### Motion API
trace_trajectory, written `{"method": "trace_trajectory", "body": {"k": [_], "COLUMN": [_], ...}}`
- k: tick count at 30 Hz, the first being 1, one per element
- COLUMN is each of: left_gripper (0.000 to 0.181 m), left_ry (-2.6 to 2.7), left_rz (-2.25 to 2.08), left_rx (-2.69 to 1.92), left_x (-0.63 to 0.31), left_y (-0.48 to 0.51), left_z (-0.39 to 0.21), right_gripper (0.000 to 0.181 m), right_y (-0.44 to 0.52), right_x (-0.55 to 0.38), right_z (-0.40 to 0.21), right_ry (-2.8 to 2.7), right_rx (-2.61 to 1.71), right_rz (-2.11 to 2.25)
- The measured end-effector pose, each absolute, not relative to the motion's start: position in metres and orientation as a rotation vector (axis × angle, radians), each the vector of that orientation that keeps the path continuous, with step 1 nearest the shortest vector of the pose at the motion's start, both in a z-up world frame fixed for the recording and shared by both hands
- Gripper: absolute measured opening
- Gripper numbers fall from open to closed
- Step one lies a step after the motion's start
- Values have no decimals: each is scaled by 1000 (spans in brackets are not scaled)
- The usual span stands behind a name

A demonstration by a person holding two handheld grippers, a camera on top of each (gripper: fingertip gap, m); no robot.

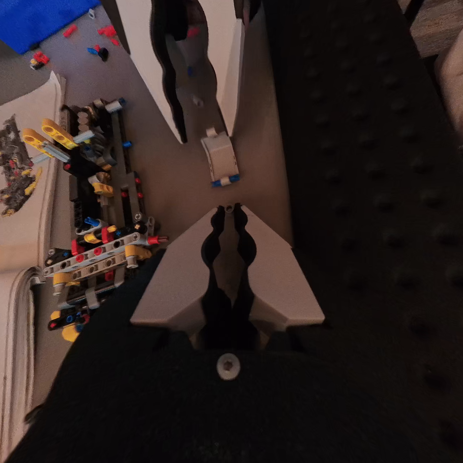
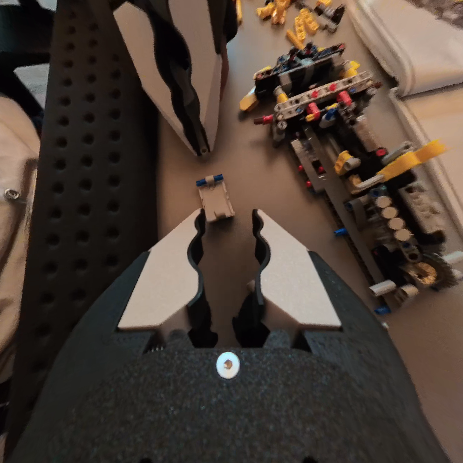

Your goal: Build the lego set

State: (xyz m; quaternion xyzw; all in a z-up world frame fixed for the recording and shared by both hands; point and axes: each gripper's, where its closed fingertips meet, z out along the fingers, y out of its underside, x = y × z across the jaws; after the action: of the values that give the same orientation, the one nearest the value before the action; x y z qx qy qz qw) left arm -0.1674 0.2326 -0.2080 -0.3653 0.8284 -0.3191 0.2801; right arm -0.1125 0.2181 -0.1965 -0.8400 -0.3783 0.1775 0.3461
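Observation:
A small white curved panel with blue pins [image 1: 221, 160] [image 2: 216, 200] lies on the tan table between my two grippers. My left gripper [image 1: 229, 208] is shut on a small grey tube-shaped pin [image 1: 228, 208] and holds it just short of the panel's blue-pin end. In the right wrist view it comes in from the top [image 2: 203, 150]. My right gripper [image 2: 227, 213] is open and empty, with its left fingertip beside the panel's far end. It shows from the top in the left wrist view [image 1: 206, 136]. The large partly built model [image 1: 105, 200] [image 2: 350, 175] lies alongside.
A black perforated board [image 1: 363, 175] [image 2: 87, 150] borders the table on one side. An open instruction booklet [image 1: 22, 175] [image 2: 413, 50] lies beyond the model. Loose red pieces [image 1: 107, 32], a blue sheet [image 1: 37, 22] and loose yellow pieces [image 2: 300, 25] lie farther off. About 7 centimetres separates my left fingertips from my right.

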Motion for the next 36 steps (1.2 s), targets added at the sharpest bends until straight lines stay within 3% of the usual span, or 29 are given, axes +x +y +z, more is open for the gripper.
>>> {"method": "trace_trajectory", "body": {"k": [3,7,11,17,21,36], "left_gripper": [6,6,6,5,5,6], "left_ry": [2010,1657,1511,1521,1523,1579], "left_rz": [-887,-1040,-1138,-1165,-1176,-1055], "left_rx": [-857,-632,-518,-446,-443,-476], "left_x": [-156,-159,-170,-175,-176,-171], "left_y": [239,233,227,211,209,219], "left_z": [-170,-96,-66,-65,-64,-78], "right_gripper": [25,18,15,15,7,6], "right_y": [225,218,217,213,214,224], "right_x": [-123,-168,-180,-183,-183,-180], "right_z": [-162,-93,-70,-60,-64,-80], "right_ry": [-822,-507,-299,-262,-278,-247], "right_rx": [-2070,-1749,-1580,-1429,-1436,-1548], "right_rz": [477,1043,1492,1736,1728,1636]}}
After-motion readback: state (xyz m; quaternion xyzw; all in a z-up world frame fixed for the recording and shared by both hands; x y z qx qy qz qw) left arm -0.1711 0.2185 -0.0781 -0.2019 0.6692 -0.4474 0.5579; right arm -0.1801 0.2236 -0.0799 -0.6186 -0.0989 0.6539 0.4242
